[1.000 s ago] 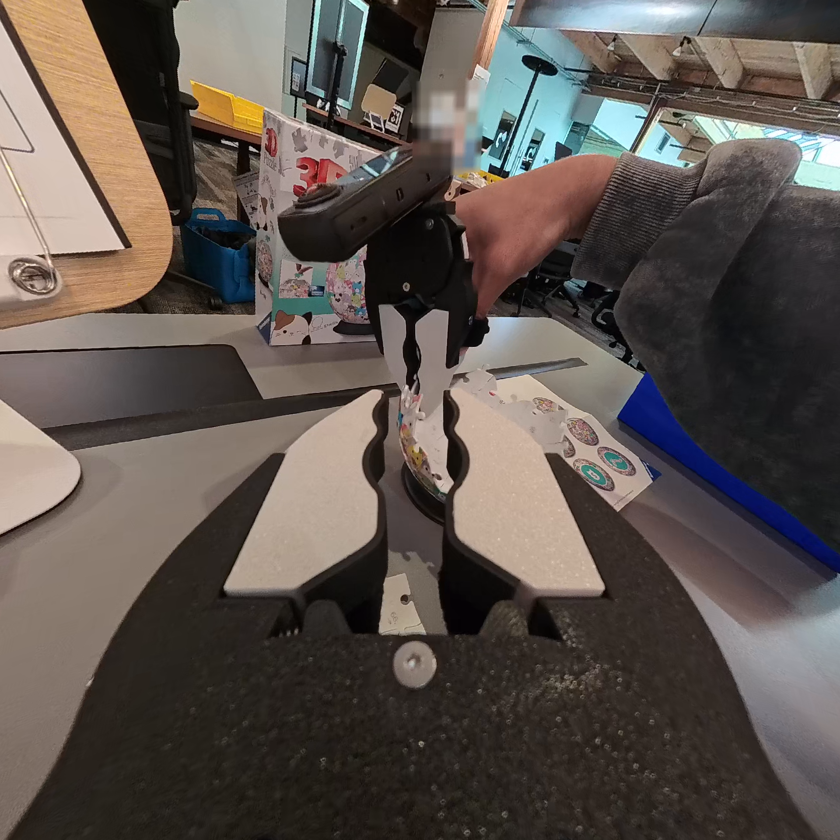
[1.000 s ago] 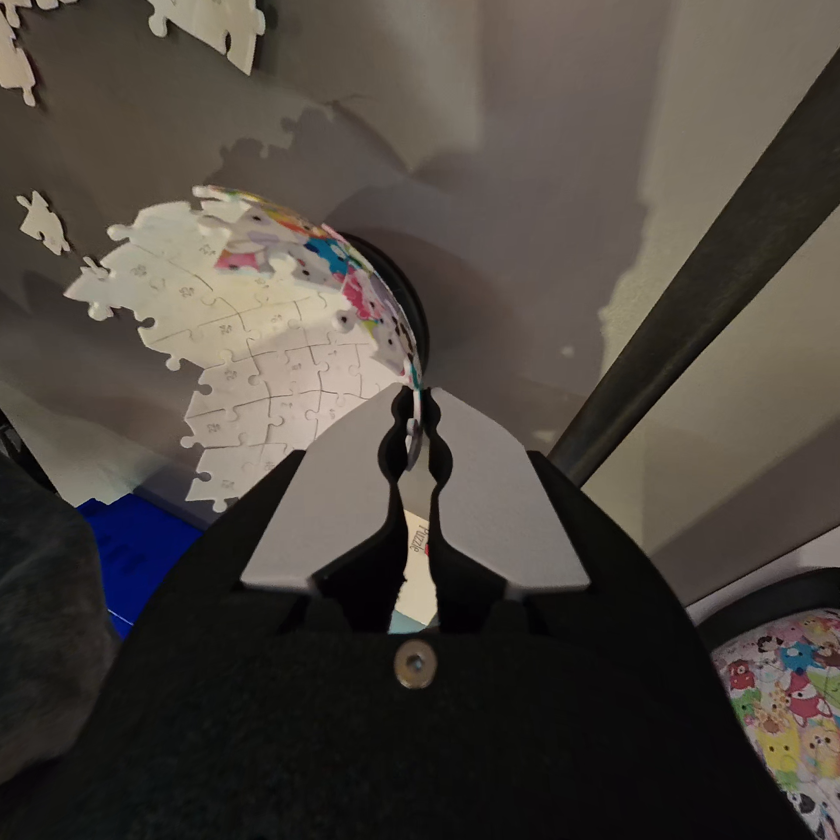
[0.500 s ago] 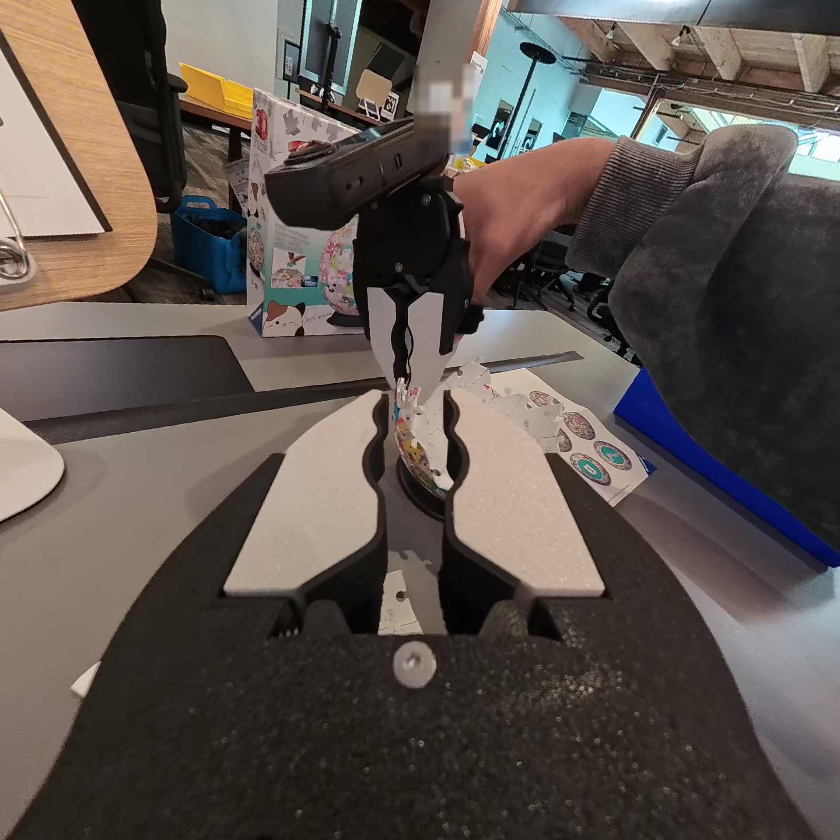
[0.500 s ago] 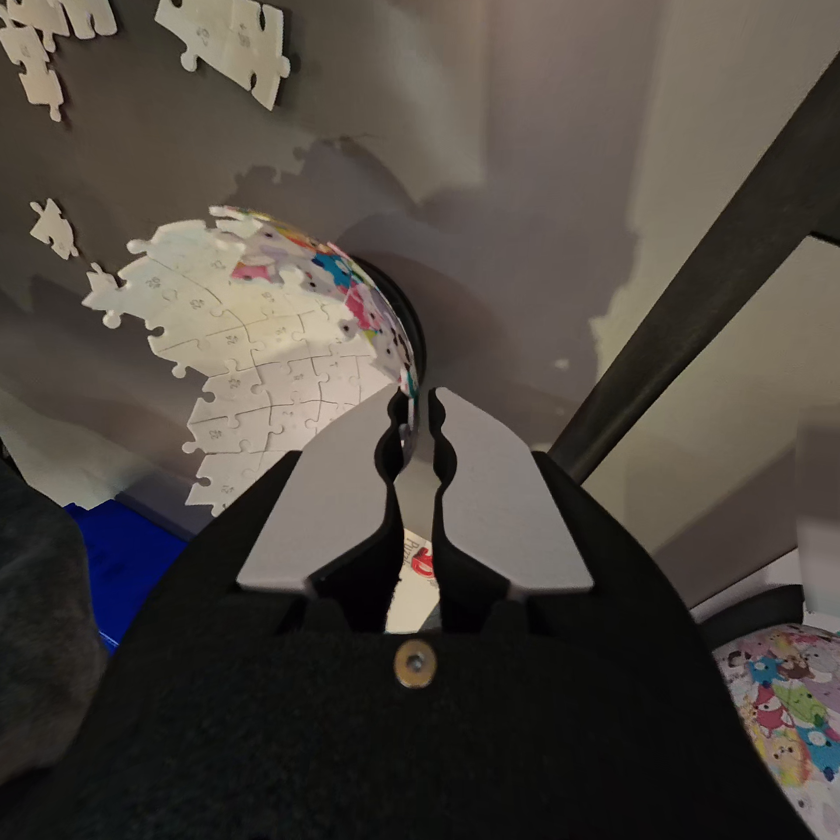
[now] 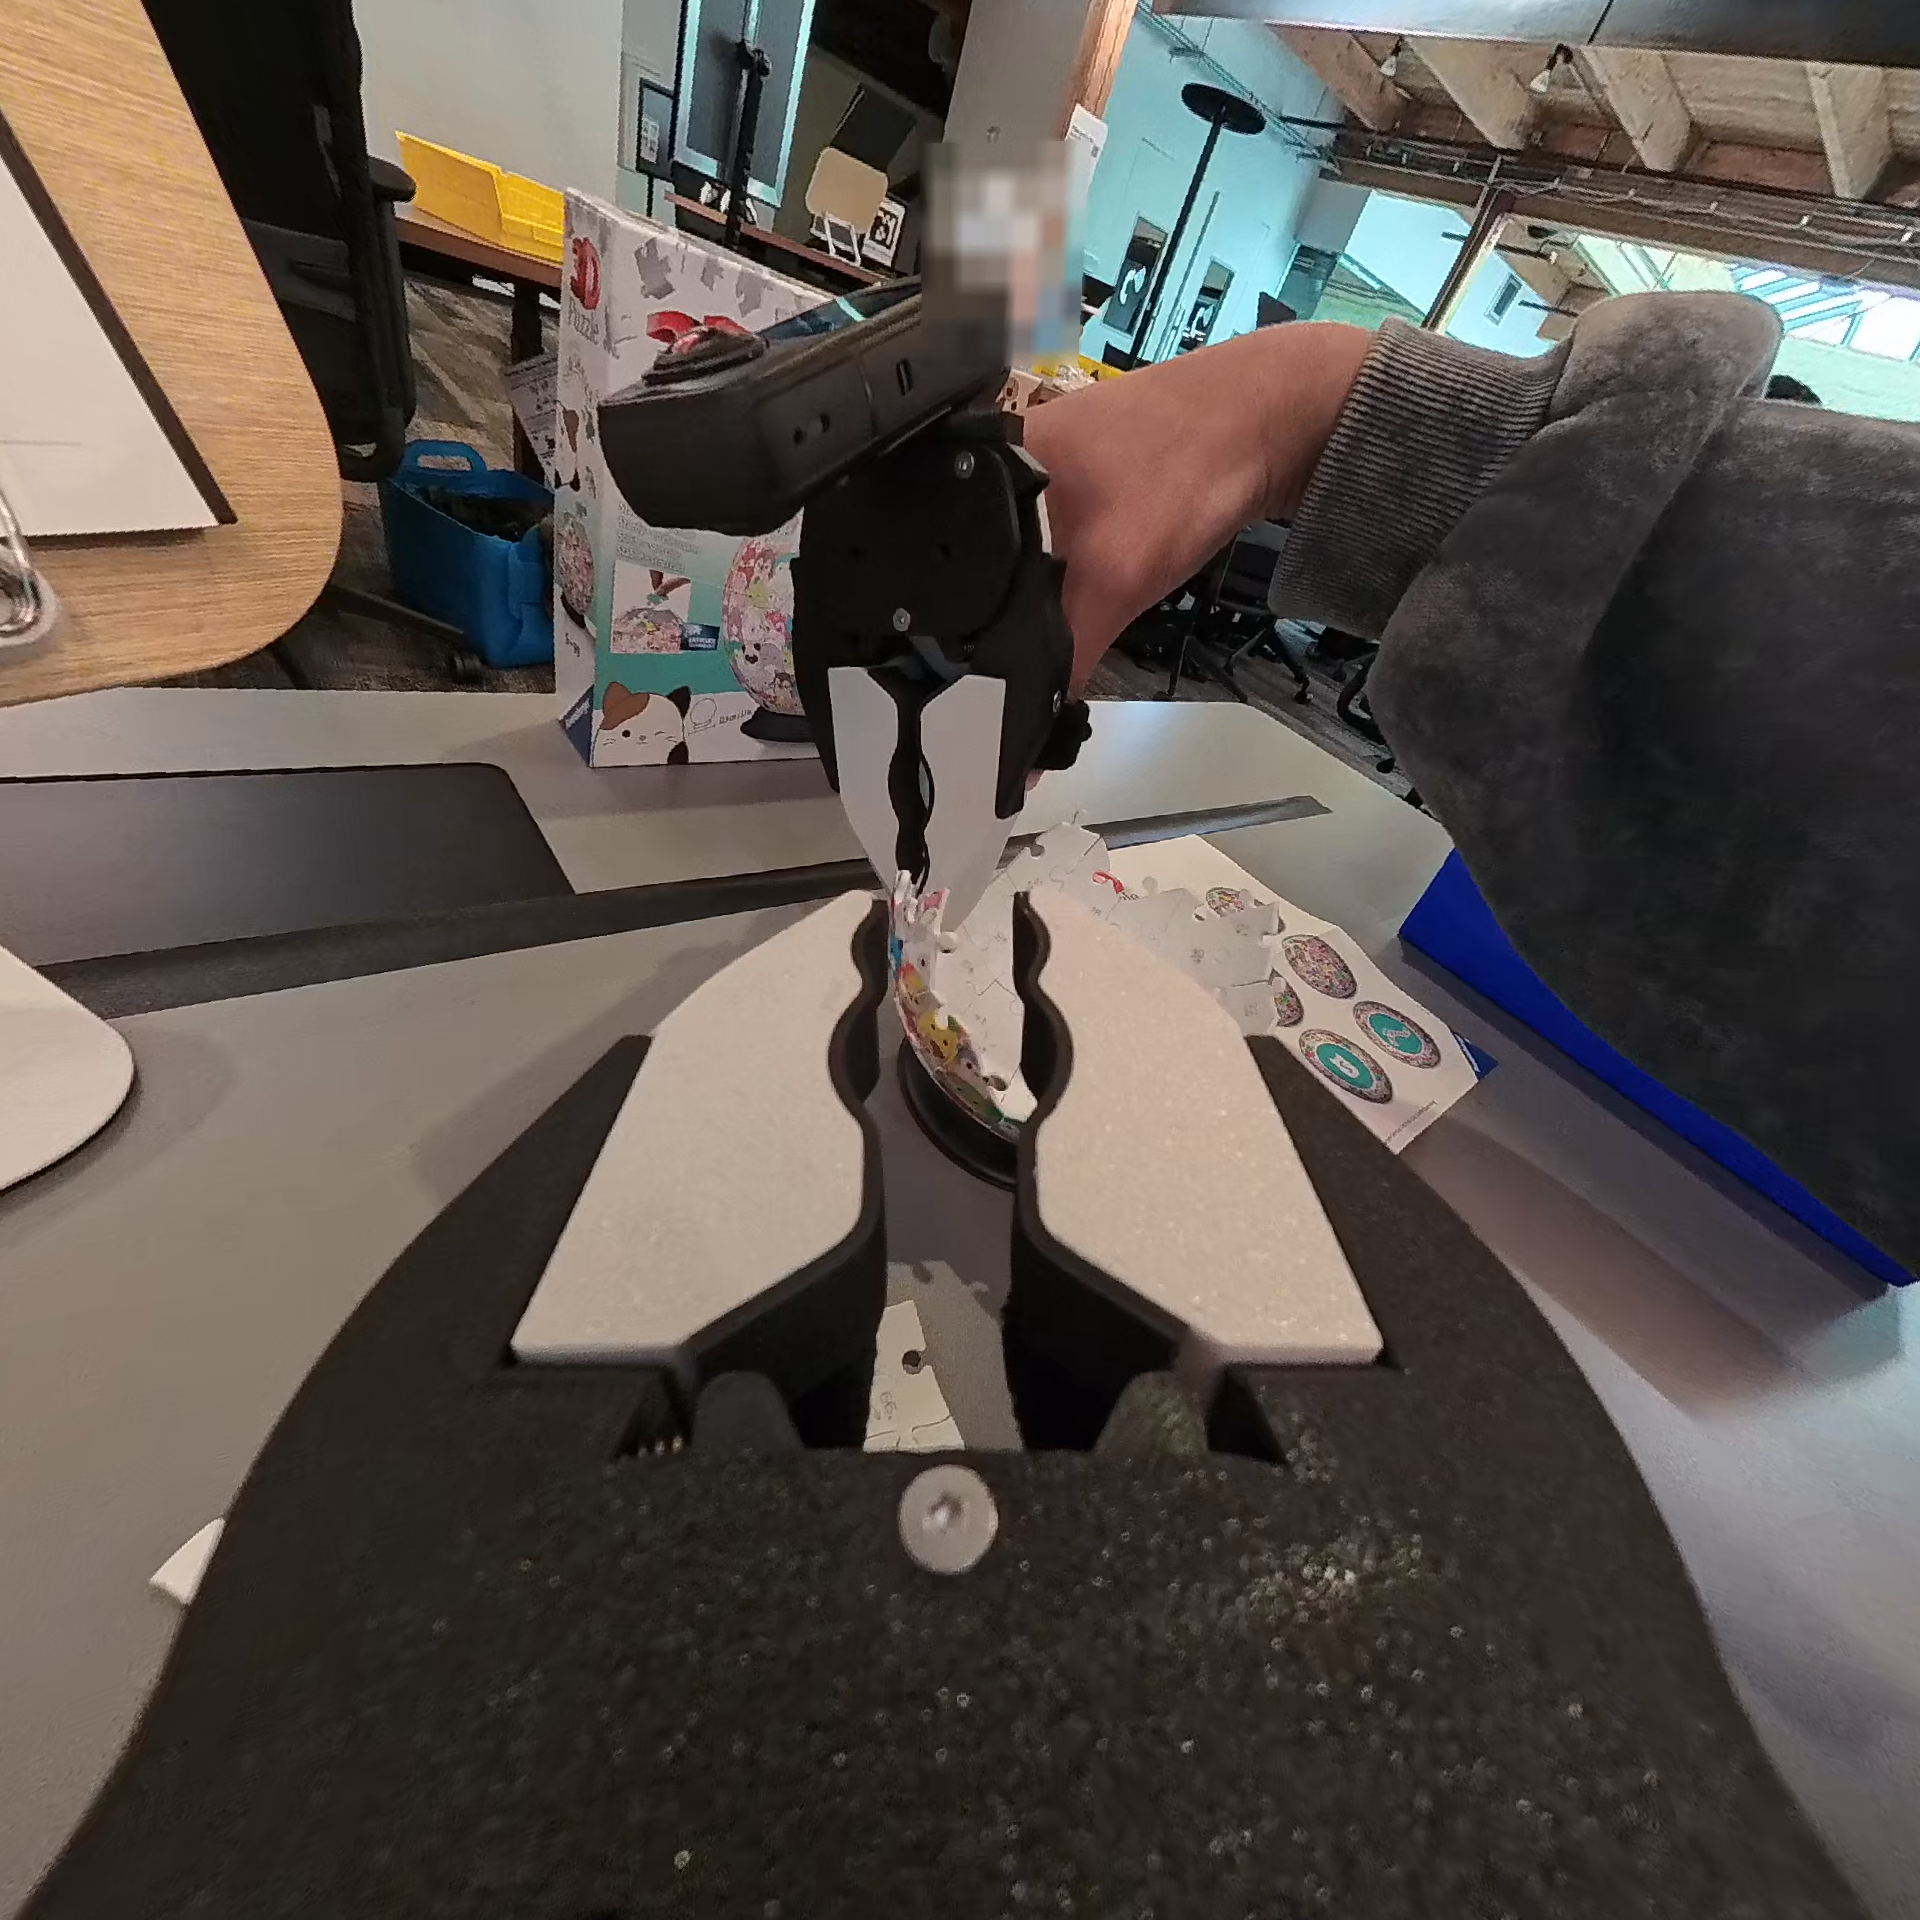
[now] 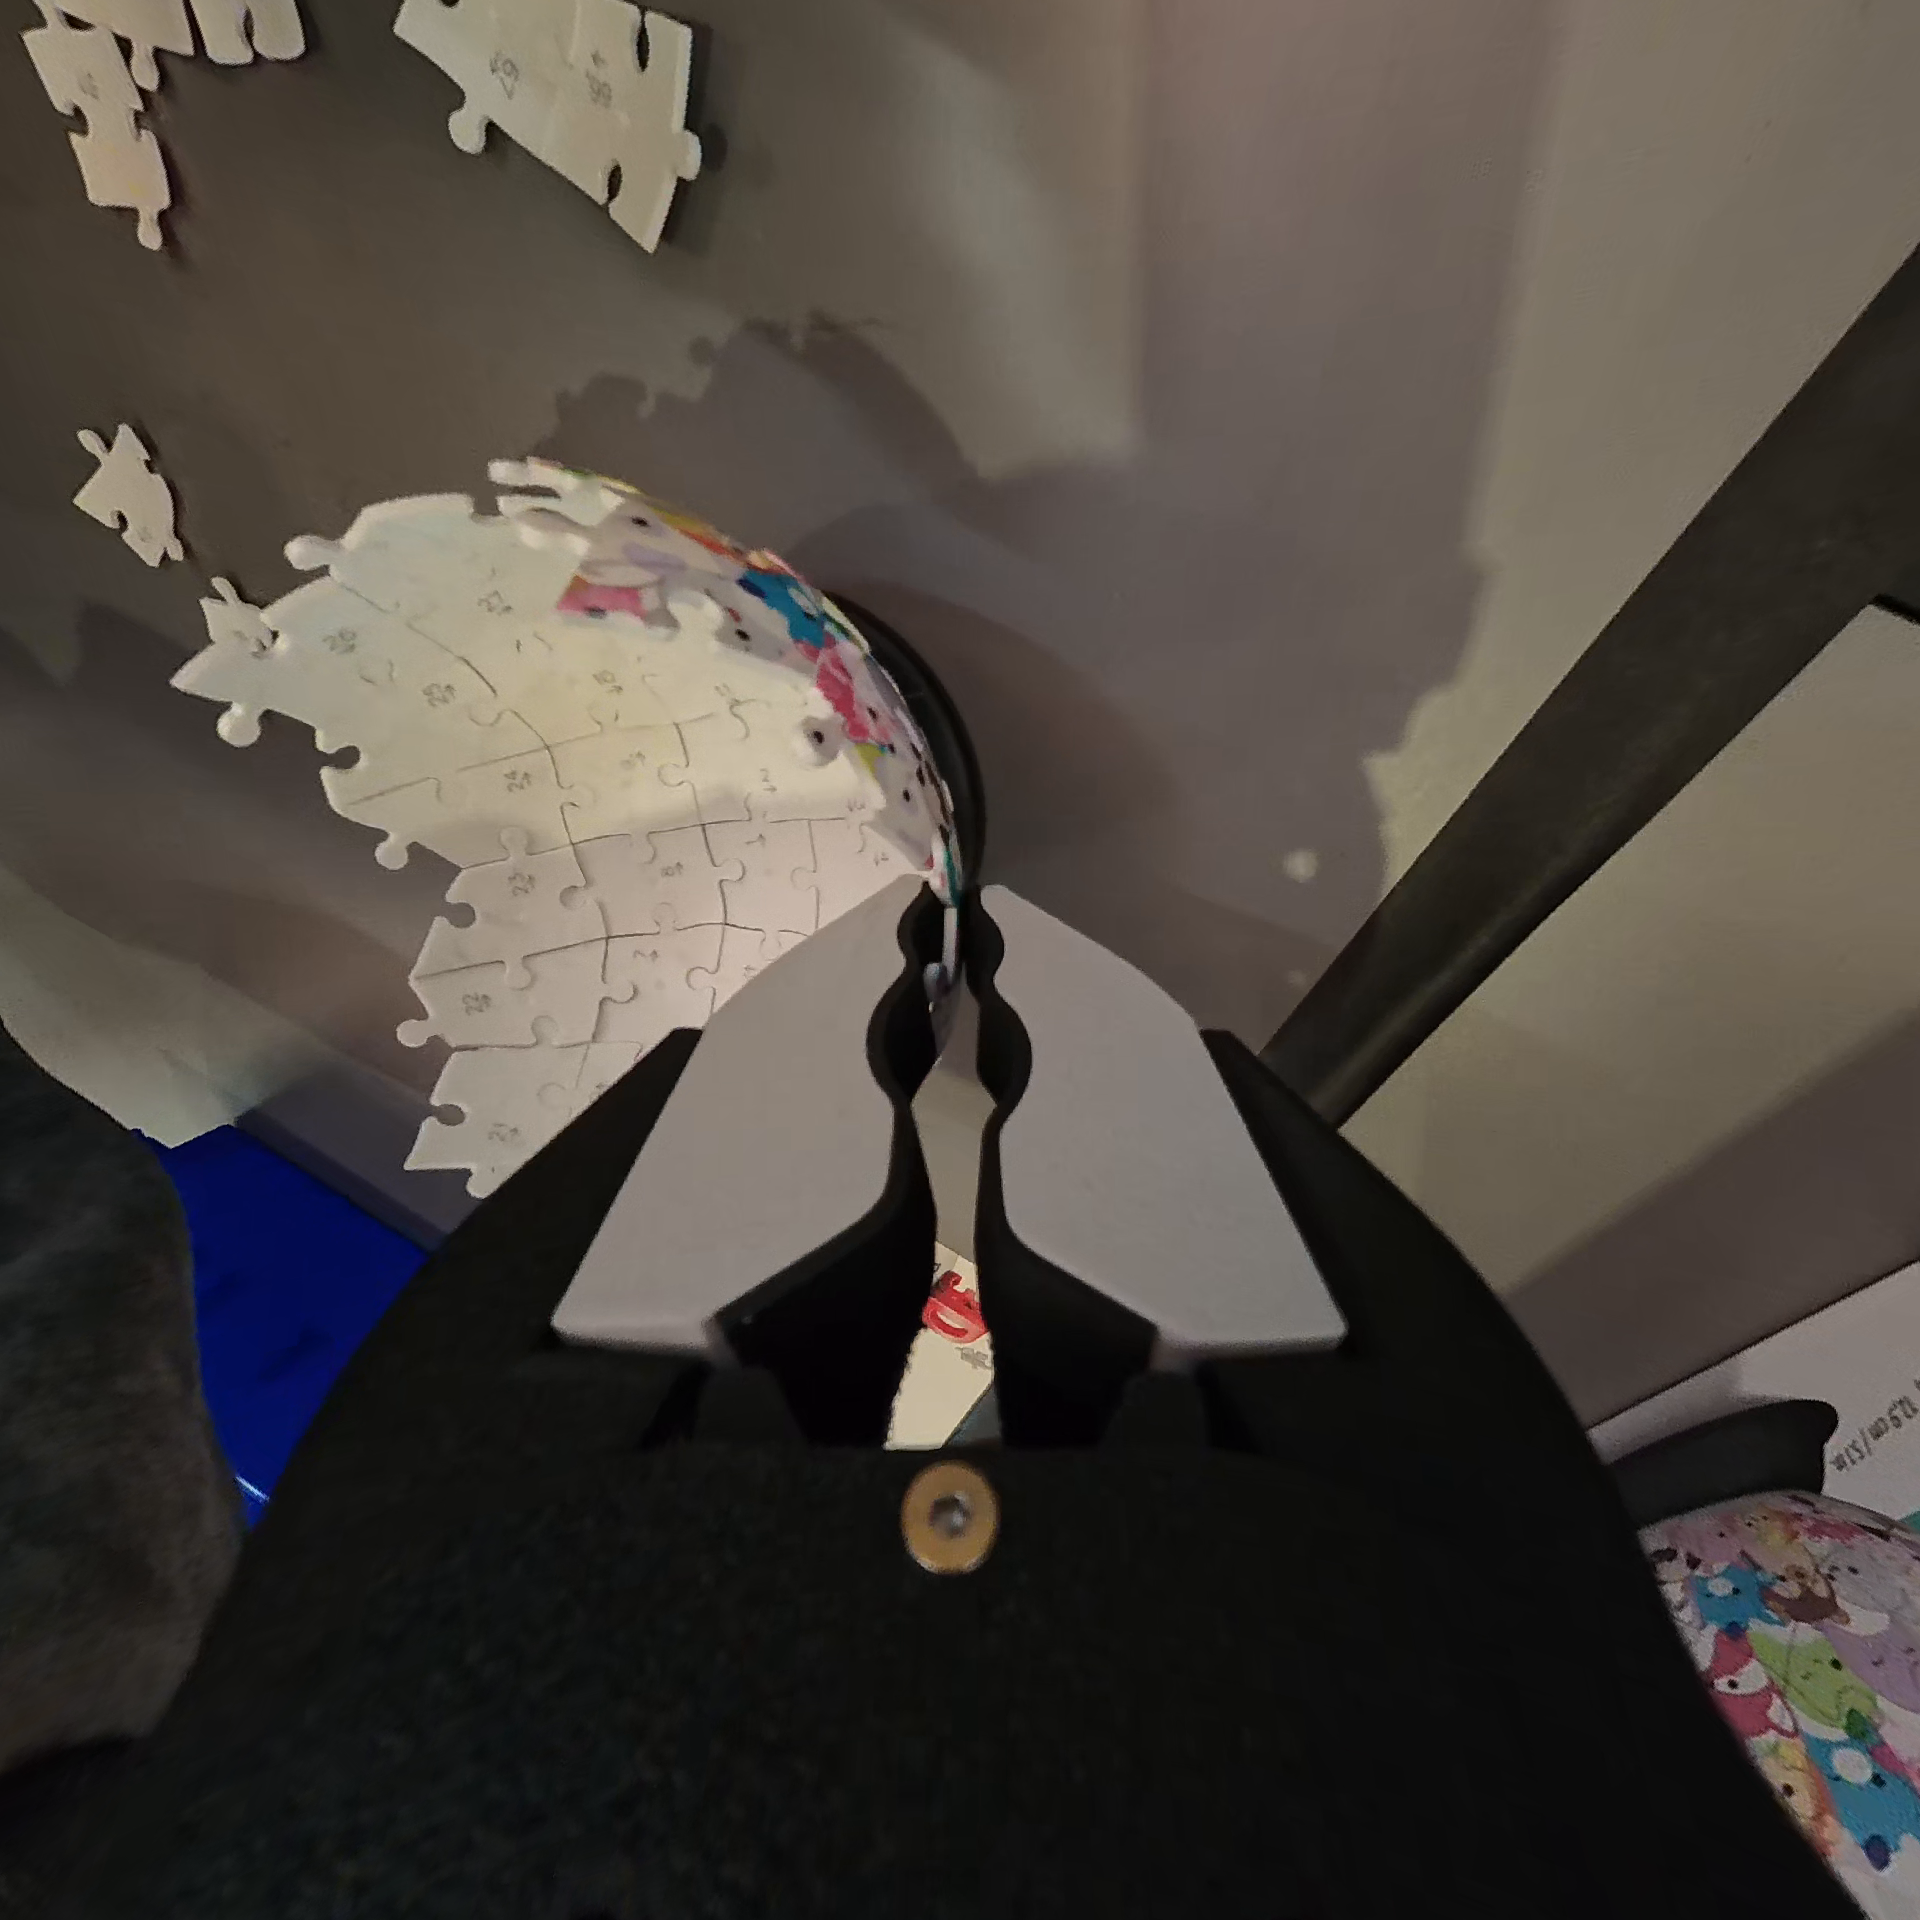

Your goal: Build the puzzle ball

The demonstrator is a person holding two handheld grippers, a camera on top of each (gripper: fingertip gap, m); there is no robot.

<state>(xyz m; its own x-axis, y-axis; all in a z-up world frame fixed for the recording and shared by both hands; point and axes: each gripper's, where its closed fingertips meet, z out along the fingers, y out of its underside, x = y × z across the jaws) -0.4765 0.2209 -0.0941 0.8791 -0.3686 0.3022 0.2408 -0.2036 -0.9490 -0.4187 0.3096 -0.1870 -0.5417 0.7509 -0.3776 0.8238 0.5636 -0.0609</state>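
Puzzle ball (image 6: 644, 790), partly built: a curved shell of joined pcs, white numbered backs facing the right wrist cam, colourful cartoon print on the outer side. It sits on a dark round stand (image 5: 961, 1127) on the grey table (image 5: 312, 1091).

Right gripper (image 6: 951, 914): fingers nearly together, clamped on the shell's edge, rim sandwiched between the tips. Left wrist view shows the same gripper (image 5: 920, 868) coming down from above, tips meeting at the top rim of the shell (image 5: 940, 997), held by a hand (image 5: 1153, 468) in a grey sleeve (image 5: 1662, 675).

Left gripper (image 5: 948, 935): narrow gap, fingers not touching each other, nothing gripped. It sits back from the ball on the near side, with shell and stand visible through the gap. One loose white pc (image 5: 920, 1371) lies on the table under it.

Other loose pcs: a joined white cluster (image 6: 566, 99) and singles (image 6: 125, 499) lie backs up on the table, apart from the ball. More white pcs rest on a printed sheet (image 5: 1351, 1029) just past the ball, beside a blue bin (image 5: 1662, 1091) at the table's right edge.

Puzzle box (image 5: 665, 499) stands upright at the far table edge, well behind the ball. Dark strip (image 5: 416, 925) runs across the table between box and ball. White curved base (image 5: 52, 1070) at left edge, can't tell what it belongs to.
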